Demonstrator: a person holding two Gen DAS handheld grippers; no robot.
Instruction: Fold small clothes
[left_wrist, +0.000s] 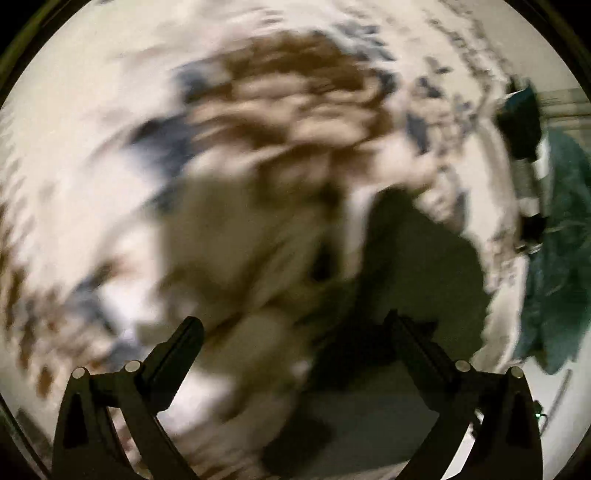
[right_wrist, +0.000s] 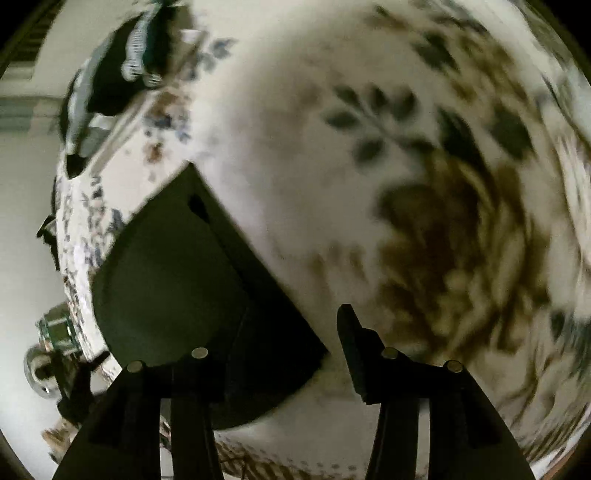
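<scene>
Both views are smeared by motion, so only the broad layout reads. The dark garment (right_wrist: 173, 280) lies flat on the floral sheet (right_wrist: 295, 129), a neat-edged slab at about 8 o'clock from the middle of the right wrist view. In the left wrist view it (left_wrist: 417, 258) sits at about 4 o'clock, with a pale crumpled cloth (left_wrist: 240, 236) just beside it toward 9 o'clock.

The left gripper (left_wrist: 295, 325) has its jaws spread wide and nothing between them. The right gripper (right_wrist: 291, 328) is also wide apart and empty: one finger (right_wrist: 354, 343) shows clearly at 5 o'clock, while the other blends into the garment's dark edge.

The step looks like a reach for the next grasp. To do it well, slow down until the picture sharpens, then bring each gripper to its own corner of one piece, pinch a single layer only, lift evenly and lay the fold edge to edge. Keep the sheet out of the bite.

Hard to tell: whether the pale cloth is another garment or a ruck in the sheet, and whether the dark piece is already folded. A teal cloth (left_wrist: 561, 258) at 3 o'clock is cut off by the lens rim, and metal hardware (right_wrist: 51, 347) at 8 o'clock is too small to identify
</scene>
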